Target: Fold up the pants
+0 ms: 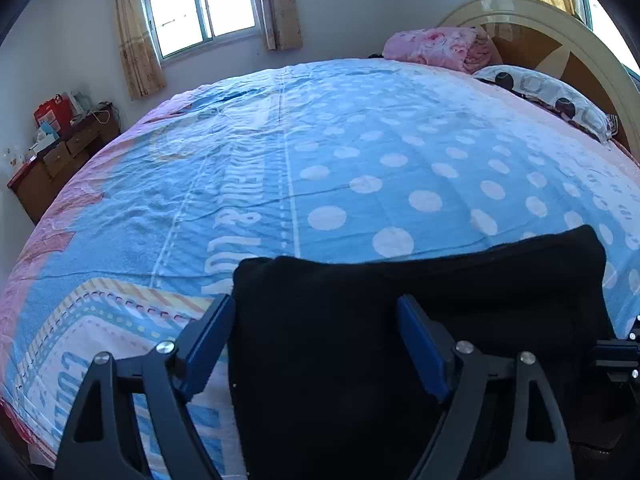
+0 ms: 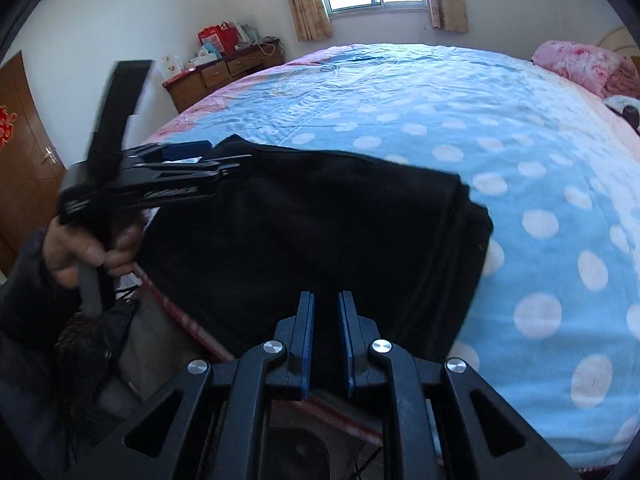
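Black pants (image 1: 400, 320) lie folded into a compact rectangle at the near edge of the bed, also in the right wrist view (image 2: 320, 232). My left gripper (image 1: 316, 312) is open, its blue fingers spread wide over the pants' left part, holding nothing. It shows from the side in the right wrist view (image 2: 208, 152), held in a hand at the pants' left corner. My right gripper (image 2: 325, 300) hovers above the pants' near edge with its jaws a narrow gap apart and nothing between them.
The bed has a blue dotted cover (image 1: 380, 168). A pink quilt (image 1: 440, 48) and a pillow (image 1: 552, 96) lie by the headboard. A wooden dresser (image 2: 224, 76) stands by the wall left of the bed. A door (image 2: 24, 160) is at far left.
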`<move>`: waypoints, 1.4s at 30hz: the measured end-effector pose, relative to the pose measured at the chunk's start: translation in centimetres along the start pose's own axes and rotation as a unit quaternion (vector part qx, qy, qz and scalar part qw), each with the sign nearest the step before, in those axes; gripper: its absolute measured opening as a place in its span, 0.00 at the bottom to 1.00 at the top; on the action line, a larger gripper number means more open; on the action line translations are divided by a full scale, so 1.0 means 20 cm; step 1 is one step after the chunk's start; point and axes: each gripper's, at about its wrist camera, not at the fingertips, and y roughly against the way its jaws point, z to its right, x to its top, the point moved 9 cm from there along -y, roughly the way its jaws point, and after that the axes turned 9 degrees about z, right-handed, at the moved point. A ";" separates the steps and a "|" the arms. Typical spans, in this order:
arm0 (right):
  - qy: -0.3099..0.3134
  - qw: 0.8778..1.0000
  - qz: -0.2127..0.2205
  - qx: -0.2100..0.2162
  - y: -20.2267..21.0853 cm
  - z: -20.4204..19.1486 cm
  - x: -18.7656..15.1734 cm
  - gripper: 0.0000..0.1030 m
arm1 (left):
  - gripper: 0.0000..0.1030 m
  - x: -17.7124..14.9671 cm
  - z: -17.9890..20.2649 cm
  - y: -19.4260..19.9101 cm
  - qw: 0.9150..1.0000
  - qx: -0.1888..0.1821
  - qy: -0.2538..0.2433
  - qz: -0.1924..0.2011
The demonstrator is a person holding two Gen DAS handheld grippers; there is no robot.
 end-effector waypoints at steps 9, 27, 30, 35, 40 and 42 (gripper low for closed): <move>0.011 0.999 0.013 -0.027 0.12 0.10 -0.01 0.13 | 1.00 -0.02 -0.11 -0.07 0.998 0.007 0.055 -0.032; -0.001 0.990 0.066 -0.121 -0.23 0.27 0.35 0.13 | 1.00 0.04 -0.14 -0.16 0.995 0.088 0.034 -0.024; -0.017 0.989 0.067 -0.129 -0.27 0.32 0.35 0.13 | 1.00 0.03 -0.14 -0.19 0.995 0.087 0.041 -0.023; -0.034 0.988 0.086 -0.126 -0.27 0.32 0.35 0.13 | 1.00 0.02 -0.15 -0.19 0.996 0.076 0.050 -0.019; -0.073 0.985 0.117 -0.104 -0.16 0.30 0.36 0.13 | 1.00 0.04 -0.15 -0.15 0.996 0.071 0.044 -0.018; -0.081 0.984 0.126 -0.096 -0.10 0.28 0.38 0.13 | 1.00 0.05 -0.15 -0.12 0.996 0.076 0.032 -0.013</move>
